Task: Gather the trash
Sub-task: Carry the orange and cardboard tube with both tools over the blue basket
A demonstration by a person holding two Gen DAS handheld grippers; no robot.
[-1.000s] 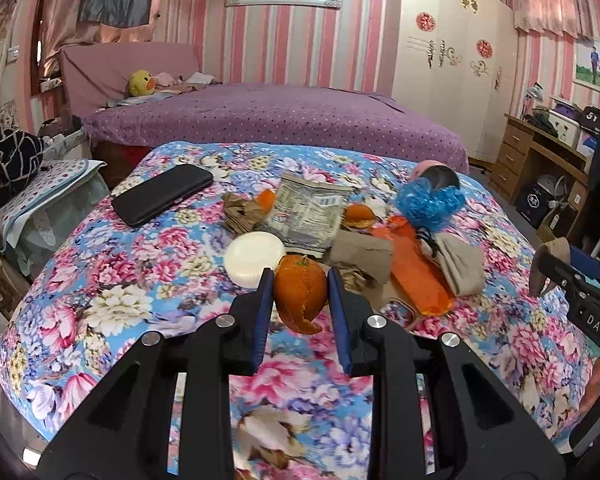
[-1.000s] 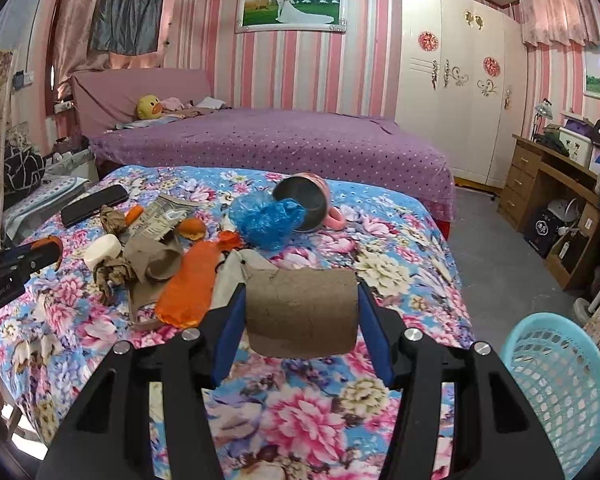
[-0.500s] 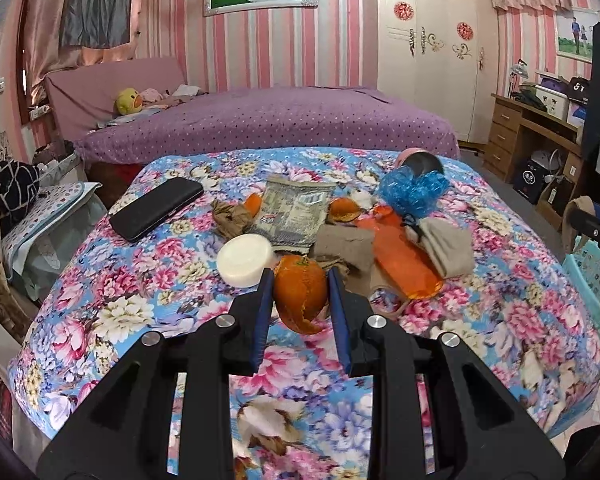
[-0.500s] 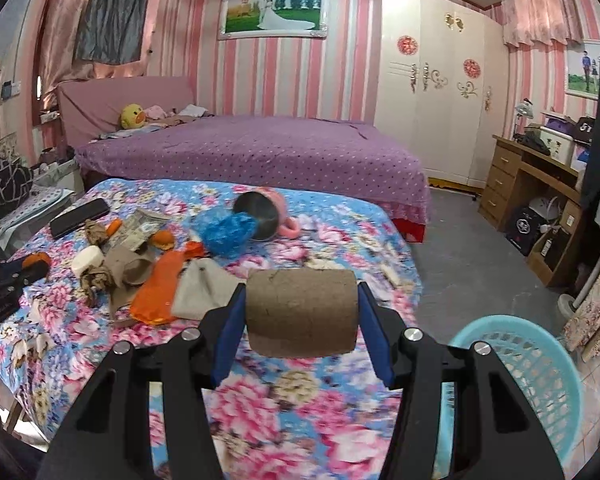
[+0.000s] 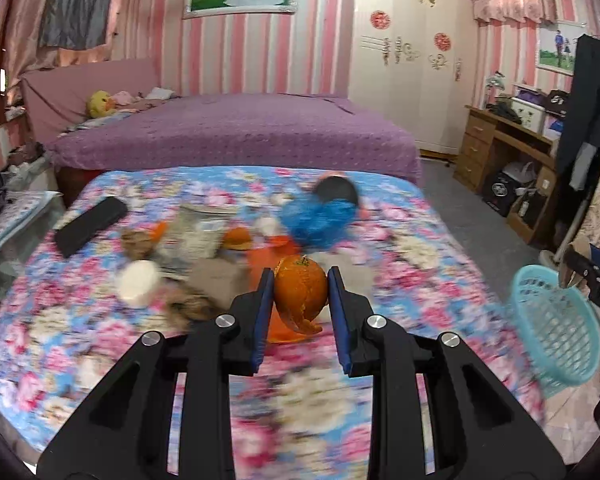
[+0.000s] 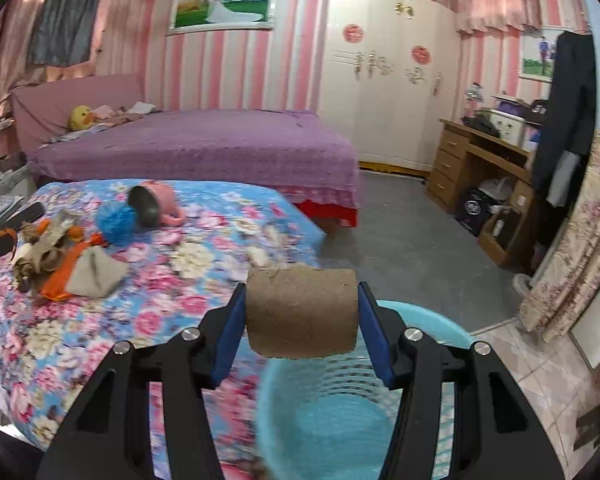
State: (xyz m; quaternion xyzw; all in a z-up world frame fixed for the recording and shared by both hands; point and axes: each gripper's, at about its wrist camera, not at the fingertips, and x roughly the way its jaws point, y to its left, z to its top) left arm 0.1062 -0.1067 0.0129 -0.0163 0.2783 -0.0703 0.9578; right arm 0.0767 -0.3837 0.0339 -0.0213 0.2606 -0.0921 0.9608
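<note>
I swung my right gripper (image 6: 302, 312) with its cardboard tube (image 6: 302, 314) off the floral table toward 3 o'clock, until it hung over the blue basket (image 6: 324, 412). My left gripper (image 5: 300, 296) carried the orange peel (image 5: 301, 294) rightward too, bringing the basket in at 3 o'clock.

Orange peel (image 5: 300, 286), brown cardboard roll (image 6: 302, 314), turquoise basket (image 6: 340, 420) at lower centre, blue-and-pink floral table (image 6: 180, 280), pink-striped wall (image 6: 204, 72) upper left.

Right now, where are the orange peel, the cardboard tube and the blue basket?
orange peel (image 5: 300, 288), left wrist view, its rounded front.
cardboard tube (image 6: 302, 312), right wrist view, middle of its side.
blue basket (image 6: 332, 420), right wrist view, inner floor.
</note>
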